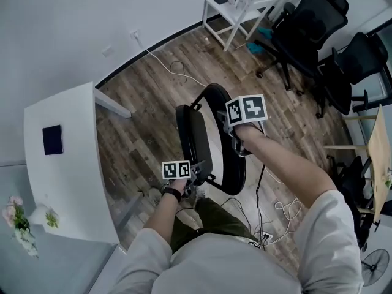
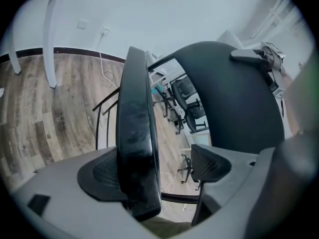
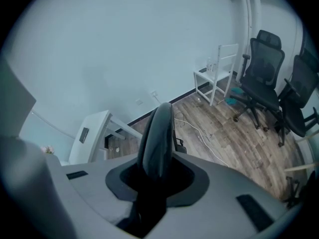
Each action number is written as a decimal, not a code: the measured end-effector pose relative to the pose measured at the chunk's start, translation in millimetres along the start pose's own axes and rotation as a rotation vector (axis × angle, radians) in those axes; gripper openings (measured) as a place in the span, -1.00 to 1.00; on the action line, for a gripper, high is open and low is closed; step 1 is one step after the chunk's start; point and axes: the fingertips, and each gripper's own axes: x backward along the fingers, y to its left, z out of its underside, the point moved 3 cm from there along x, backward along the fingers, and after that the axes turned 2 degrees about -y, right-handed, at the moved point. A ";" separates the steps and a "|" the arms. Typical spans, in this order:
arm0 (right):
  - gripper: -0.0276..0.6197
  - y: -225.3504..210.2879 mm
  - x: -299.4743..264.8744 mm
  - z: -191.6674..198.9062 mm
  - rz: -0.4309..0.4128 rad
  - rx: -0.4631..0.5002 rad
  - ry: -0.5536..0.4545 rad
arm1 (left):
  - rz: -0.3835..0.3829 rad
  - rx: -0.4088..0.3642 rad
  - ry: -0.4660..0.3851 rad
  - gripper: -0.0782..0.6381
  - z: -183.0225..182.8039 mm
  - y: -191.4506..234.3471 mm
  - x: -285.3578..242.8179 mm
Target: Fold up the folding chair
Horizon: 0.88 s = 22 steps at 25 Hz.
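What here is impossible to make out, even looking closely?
- Legs and hinge of the chair: head view, hidden under its own black pads.
- The dark square on the white table: head view, too small to identify.
- The wooden table: head view, cut off by the right edge.

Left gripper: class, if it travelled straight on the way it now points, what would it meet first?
The left gripper would first meet the folding chair's black padded panel, whose edge stands between its open jaws. Beyond it lies wooden floor, though depth is unclear.
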 end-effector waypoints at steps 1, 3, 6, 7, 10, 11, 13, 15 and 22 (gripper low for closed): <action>-0.61 -0.7 1.9 -0.5 0.004 0.000 0.000 | 0.004 -0.008 0.011 0.39 0.3 -8.4 -4.5; -0.60 -2.3 5.1 -1.3 0.010 0.000 0.001 | 0.014 -0.025 0.036 0.39 0.9 -24.0 -14.1; -0.59 -4.2 8.5 -3.4 0.014 -0.002 0.000 | 0.036 -0.071 0.077 0.39 1.4 -44.9 -29.0; -0.59 -5.3 9.6 -4.0 0.016 -0.003 0.000 | 0.042 -0.086 0.092 0.39 1.8 -50.9 -33.9; -0.58 -10.0 12.5 -4.0 0.021 -0.003 0.001 | 0.059 -0.119 0.133 0.39 3.8 -65.9 -48.0; -0.58 -11.0 13.1 -4.1 0.022 -0.004 0.002 | 0.065 -0.131 0.146 0.39 4.2 -69.8 -52.2; -0.57 -11.5 13.6 -4.6 0.022 -0.008 0.001 | 0.077 -0.153 0.165 0.39 3.6 -76.1 -59.8; -0.56 -11.5 13.8 -4.5 0.022 -0.011 -0.001 | 0.085 -0.168 0.180 0.39 3.5 -80.8 -66.3; -0.56 -20.3 17.2 -3.2 0.015 -0.018 -0.002 | 0.105 -0.201 0.211 0.37 4.1 -87.8 -81.9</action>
